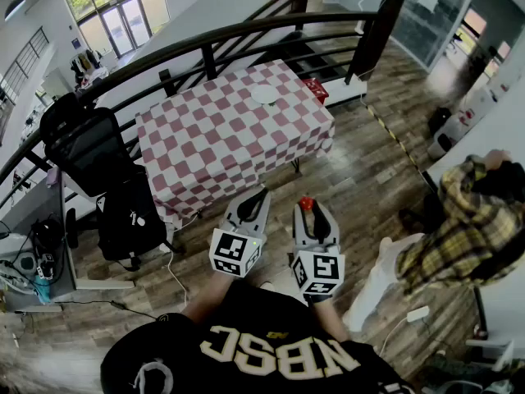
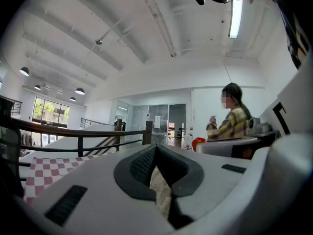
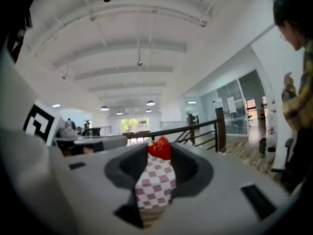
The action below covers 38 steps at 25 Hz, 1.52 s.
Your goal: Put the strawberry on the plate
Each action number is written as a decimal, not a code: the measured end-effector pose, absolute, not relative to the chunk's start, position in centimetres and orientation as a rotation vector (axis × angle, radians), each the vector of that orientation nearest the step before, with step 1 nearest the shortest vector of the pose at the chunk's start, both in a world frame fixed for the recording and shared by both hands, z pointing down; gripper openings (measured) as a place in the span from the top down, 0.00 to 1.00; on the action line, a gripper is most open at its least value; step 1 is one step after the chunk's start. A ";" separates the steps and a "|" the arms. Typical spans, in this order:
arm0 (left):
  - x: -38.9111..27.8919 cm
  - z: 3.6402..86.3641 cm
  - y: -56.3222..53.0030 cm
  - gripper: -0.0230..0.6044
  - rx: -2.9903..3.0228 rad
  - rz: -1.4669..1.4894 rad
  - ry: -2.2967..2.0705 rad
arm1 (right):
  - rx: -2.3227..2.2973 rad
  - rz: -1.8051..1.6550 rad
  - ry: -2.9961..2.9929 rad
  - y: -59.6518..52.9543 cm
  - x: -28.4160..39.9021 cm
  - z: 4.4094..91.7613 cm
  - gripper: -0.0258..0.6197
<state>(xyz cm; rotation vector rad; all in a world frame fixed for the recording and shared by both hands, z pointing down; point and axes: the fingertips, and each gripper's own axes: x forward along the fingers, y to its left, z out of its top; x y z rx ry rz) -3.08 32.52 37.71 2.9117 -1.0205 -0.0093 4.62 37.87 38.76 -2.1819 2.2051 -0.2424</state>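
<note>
Grasped, not placed.
Pinching strawberry in right claw, left claw pressed together; plate on far counter unreached.

The plate lies on the table, before the railing

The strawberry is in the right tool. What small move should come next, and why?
Probably carry the right tool forward toward the checkered table. Its jaws grip the strawberry at their tips, while the white plate sits near the table's far edge, well ahead of it, so the approach seems to come before any release.
</note>
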 end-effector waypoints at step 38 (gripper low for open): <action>1.0 40.4 -0.6 0.95 2.921 -0.012 -0.940 | -2.270 -0.253 2.160 4.8 10.0 40.1 0.72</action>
